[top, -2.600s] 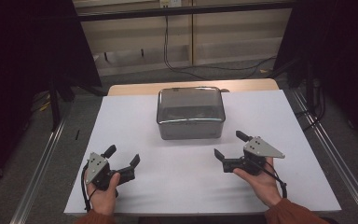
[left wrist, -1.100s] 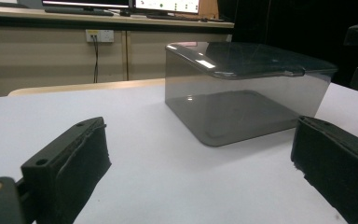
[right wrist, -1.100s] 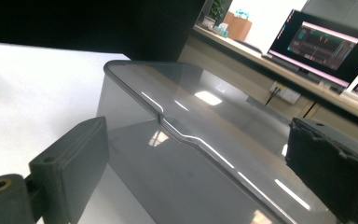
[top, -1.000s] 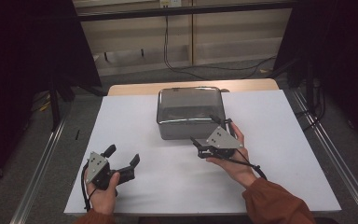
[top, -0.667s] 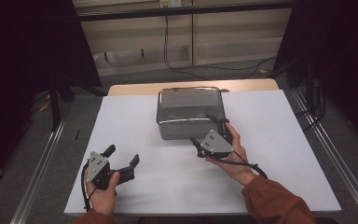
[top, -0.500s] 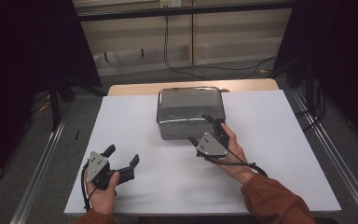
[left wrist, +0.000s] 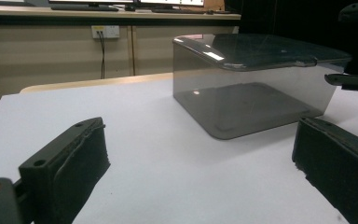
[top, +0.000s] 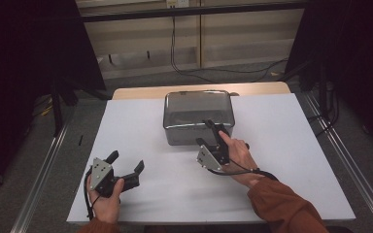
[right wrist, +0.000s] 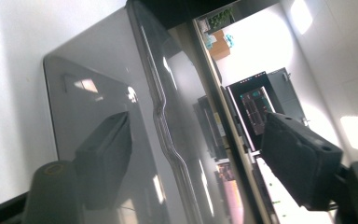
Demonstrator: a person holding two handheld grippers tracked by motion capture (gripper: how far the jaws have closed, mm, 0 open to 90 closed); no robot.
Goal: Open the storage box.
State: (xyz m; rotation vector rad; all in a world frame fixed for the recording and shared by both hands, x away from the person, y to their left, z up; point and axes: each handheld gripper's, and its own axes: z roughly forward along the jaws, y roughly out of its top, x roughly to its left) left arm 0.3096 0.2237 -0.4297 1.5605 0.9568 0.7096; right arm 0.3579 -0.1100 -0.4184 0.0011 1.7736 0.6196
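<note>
**Right gripper at the box's front rim, fingers closing in**

Since the earliest high view, the right gripper (top: 212, 133) has left its place on the right part of the white table (top: 281, 145) and now sits against the front right corner of the smoky grey, translucent plastic box with a lid (top: 197, 115). Its fingers have just been closing. In the right gripper view one finger (right wrist: 103, 158) shows through the tinted plastic, on the far side of the wall, and the other finger (right wrist: 301, 158) stands clear on the near side, so the lid's wavy rim lies between them, though no pad presses on it yet. They remain parted, holding nothing.

The left gripper (top: 125, 166) has kept its spot at the table's near left, held by the left hand (top: 106, 200), its fingers spread wide and empty (the left gripper view shows them framing bare table, with the box beyond).

The box is rectangular with rounded corners, glossy, and scuffed with fine scratches on the lid; light strips reflect off its top. It stands at the middle of the table's far part, lid seated on the body. Through the tinted walls the inside looks empty, with the flat floor plainly visible. The table surface is matt white and smooth, and the fingers carry dark, rough-textured pads.
</note>
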